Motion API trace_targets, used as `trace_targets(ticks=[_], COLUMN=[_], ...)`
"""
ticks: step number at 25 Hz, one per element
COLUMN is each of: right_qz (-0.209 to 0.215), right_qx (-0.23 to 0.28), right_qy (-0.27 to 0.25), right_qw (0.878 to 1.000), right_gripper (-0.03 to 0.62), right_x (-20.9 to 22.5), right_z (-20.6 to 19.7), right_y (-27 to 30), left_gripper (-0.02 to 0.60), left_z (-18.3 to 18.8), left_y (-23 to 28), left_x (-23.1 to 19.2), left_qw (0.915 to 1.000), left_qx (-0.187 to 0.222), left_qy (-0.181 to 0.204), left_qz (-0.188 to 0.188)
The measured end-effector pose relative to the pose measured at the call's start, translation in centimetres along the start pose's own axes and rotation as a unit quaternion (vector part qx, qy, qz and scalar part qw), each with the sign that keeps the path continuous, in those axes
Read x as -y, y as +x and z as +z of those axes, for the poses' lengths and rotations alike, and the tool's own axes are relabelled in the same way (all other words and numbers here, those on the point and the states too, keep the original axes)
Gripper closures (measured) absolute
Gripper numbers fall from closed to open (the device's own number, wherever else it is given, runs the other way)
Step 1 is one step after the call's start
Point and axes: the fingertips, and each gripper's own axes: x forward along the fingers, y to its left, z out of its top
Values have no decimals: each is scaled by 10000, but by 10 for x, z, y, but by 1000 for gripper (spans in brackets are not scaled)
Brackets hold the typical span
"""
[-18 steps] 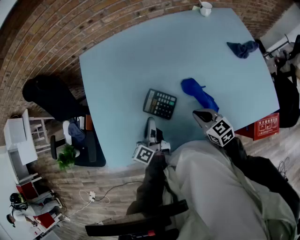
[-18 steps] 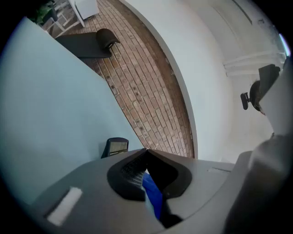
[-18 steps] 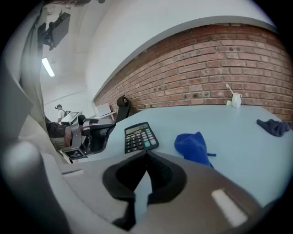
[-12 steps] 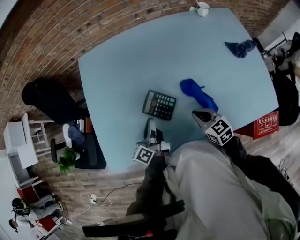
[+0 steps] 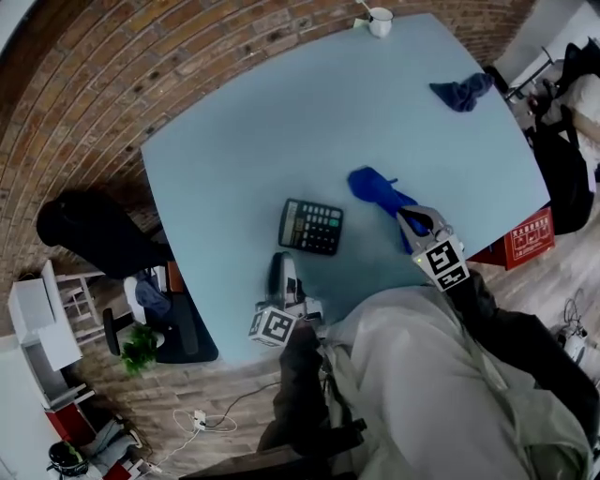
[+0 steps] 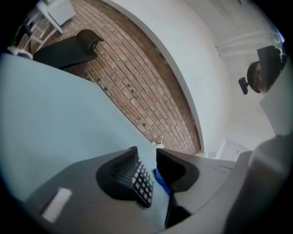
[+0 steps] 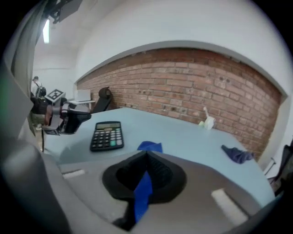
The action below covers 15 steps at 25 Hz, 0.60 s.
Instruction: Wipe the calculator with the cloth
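The black calculator (image 5: 311, 226) lies flat on the pale blue table (image 5: 281, 122), and shows too in the right gripper view (image 7: 106, 135). My left gripper (image 5: 278, 262) rests just short of its near edge; its jaws stand apart with nothing gripped, and the calculator (image 6: 143, 183) lies ahead in the gap. To the right lies the bright blue cloth (image 5: 378, 188). My right gripper (image 5: 411, 218) is shut on the cloth's near end; a blue strip (image 7: 143, 192) runs between the closed jaws.
A dark blue rag (image 5: 459, 92) lies at the table's far right corner and a white cup (image 5: 380, 19) at the far edge. A red box (image 5: 525, 239) stands on the floor to the right, a black chair (image 5: 89, 230) to the left.
The head view has shifted, so everything sits a little lower left. My right gripper now reaches further over the blue cloth's near end. The left gripper holds its place by the calculator.
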Motion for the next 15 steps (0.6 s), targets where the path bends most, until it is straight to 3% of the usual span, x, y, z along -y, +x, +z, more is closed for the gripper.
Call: trace_targets(ticks=[3,5,7,9,12,15], right_qz=[-484,-387,-111,152,325,367], right_qx=[85,-191,-557,-920,-1338,-1316], right_qy=[0,143,283,426,419,410], right_qw=[9988,9990,9980,9947,9896,9898], right_gripper=[588,564,489,387,376,376], right_x=[31,38,37,35,30,24], right_z=[-1,-14,-32,-48,-63,-61], right_y=[-1,7,19,31,46,59], left_gripper=[374,299,237,221,216,225], left_z=[5,3,0,-3,-17,-34], left_y=[16,32,49,66,87,99], left_x=[-15,-22,-26,-26,-24,-23], left_qw=[9974,9928,9862,9802,9694,9502], left_qx=[-446,-811,-1124,-1328,-1713,-2212], left_qy=[524,860,1201,1466,1759,2193], left_qz=[198,196,182,132,61,112])
